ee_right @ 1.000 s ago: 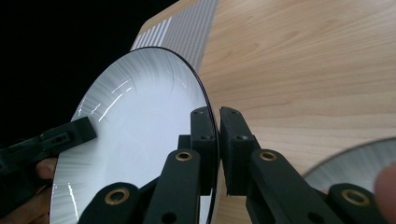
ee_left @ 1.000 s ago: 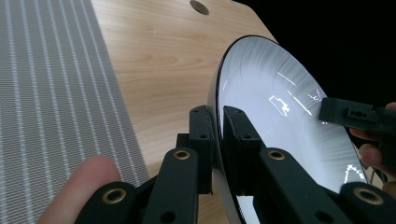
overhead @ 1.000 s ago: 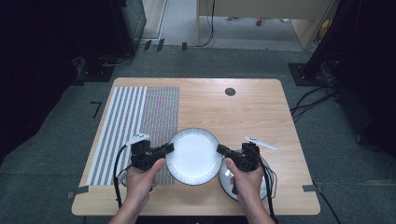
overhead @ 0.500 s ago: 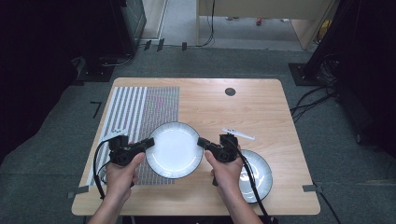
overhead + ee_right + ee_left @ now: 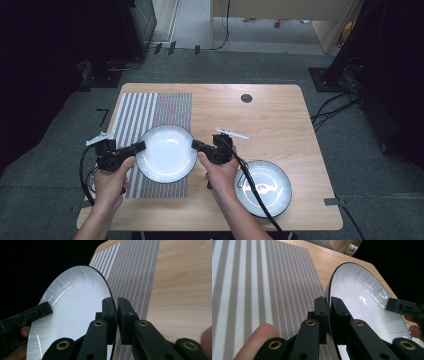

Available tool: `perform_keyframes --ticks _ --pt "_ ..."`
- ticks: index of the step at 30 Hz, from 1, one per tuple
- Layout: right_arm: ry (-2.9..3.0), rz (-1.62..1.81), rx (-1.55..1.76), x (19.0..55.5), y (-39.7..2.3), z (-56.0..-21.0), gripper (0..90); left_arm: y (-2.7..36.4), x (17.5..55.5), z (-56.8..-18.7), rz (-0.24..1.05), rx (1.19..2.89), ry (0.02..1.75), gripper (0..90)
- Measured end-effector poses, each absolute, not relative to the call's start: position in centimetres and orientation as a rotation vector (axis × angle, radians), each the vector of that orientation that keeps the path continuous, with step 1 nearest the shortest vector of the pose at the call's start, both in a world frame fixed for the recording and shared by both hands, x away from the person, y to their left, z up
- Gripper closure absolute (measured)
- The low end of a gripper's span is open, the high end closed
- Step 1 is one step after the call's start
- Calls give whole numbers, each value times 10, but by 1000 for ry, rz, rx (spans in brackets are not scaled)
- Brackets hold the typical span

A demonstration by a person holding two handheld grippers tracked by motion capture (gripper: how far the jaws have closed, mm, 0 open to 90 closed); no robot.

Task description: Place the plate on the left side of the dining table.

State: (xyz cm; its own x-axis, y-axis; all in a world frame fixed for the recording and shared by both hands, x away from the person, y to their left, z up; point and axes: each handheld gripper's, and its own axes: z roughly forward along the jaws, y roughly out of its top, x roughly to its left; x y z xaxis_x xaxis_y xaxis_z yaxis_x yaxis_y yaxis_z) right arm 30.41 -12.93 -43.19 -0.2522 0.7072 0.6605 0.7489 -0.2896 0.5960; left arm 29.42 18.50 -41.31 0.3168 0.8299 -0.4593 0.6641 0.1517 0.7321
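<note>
Your left gripper [image 5: 134,148] and your right gripper [image 5: 199,145] each pinch the white plate [image 5: 166,152] by its dark rim, one at its left edge and one at its right. In the left gripper view the two black jaws are closed on the rim of the plate [image 5: 364,307], with the rim running up between them; the right gripper [image 5: 405,308] shows at the far edge. In the right gripper view the jaws grip the rim of the plate [image 5: 72,312] in the same way, and the left gripper [image 5: 30,313] shows across it.

In the high view the plate sits over the near right part of the striped placemat [image 5: 150,115], its right edge reaching past the mat over bare wood. From the gripper views it looks lifted off the mat, though you cannot tell how far.

A second plate [image 5: 263,187], also white with a dark rim, lies flat on the wooden counter [image 5: 270,125] near its front right, just beside your right hand [image 5: 220,175]. A cable [image 5: 255,192] from the right gripper trails across it. A small dark round mark [image 5: 246,98] sits near the counter's far edge.
</note>
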Motion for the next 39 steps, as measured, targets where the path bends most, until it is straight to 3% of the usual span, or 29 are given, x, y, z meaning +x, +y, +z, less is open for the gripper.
perform_keyframes --ticks 15,39 --pt "-1866 -1543 -1891 347 -82 -452 860 226 329 -434 201 1540 1502 845" --pt "-1926 -1485 -2047 407 -33 -487 868 246 392 -473 274 1568 1616 818"
